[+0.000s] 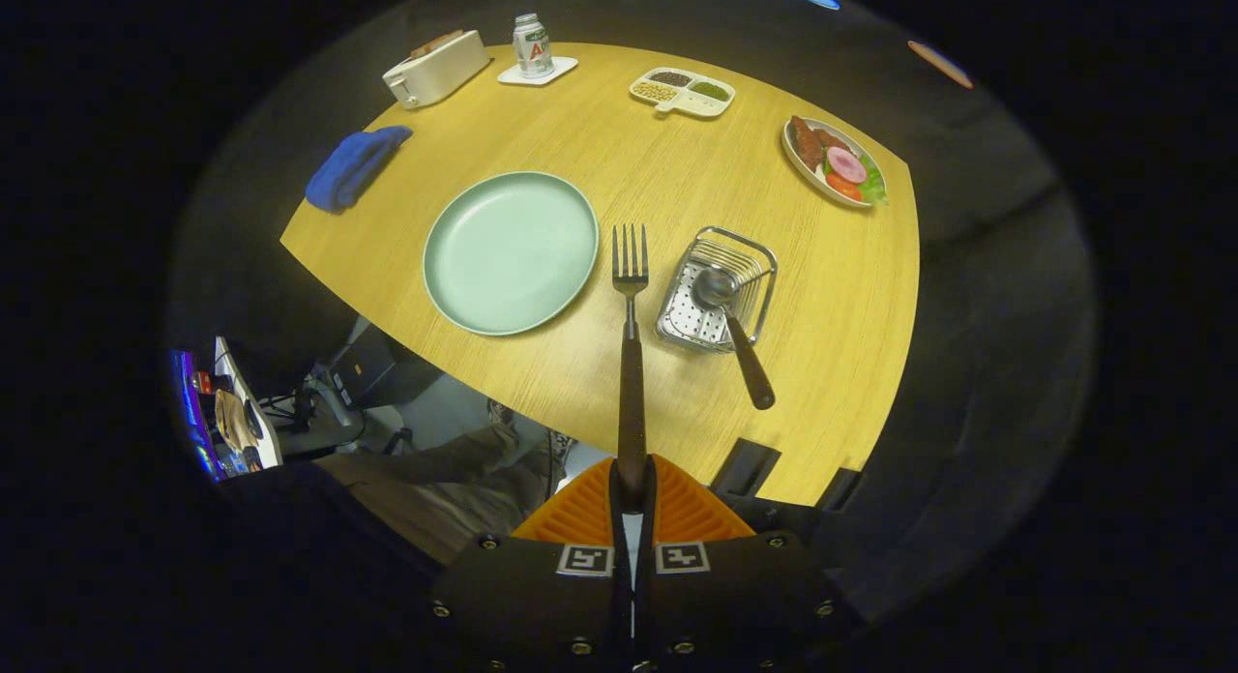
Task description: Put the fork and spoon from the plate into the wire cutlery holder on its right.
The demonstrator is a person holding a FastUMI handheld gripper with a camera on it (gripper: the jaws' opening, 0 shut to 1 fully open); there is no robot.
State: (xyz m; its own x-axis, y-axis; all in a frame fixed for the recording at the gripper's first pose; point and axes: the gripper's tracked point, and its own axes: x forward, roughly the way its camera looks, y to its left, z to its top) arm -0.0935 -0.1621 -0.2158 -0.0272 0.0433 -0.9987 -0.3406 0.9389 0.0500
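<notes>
Very little writing could be read. The can (531,45) standing on a white coaster (538,72) at the far side of the bench (677,170), beside the toaster (435,68), carried a label with one large red letter that looked like an "A"; the smaller print around it was too tiny to make out. Two square black-and-white coded markers (585,559) sat on the dark body of the gripper (633,484), one behind each of the orange fingers (571,513); they bore block patterns, not letters or numbers. A lit screen (193,417) showed below the bench edge, too blurred and slanted to read.
</notes>
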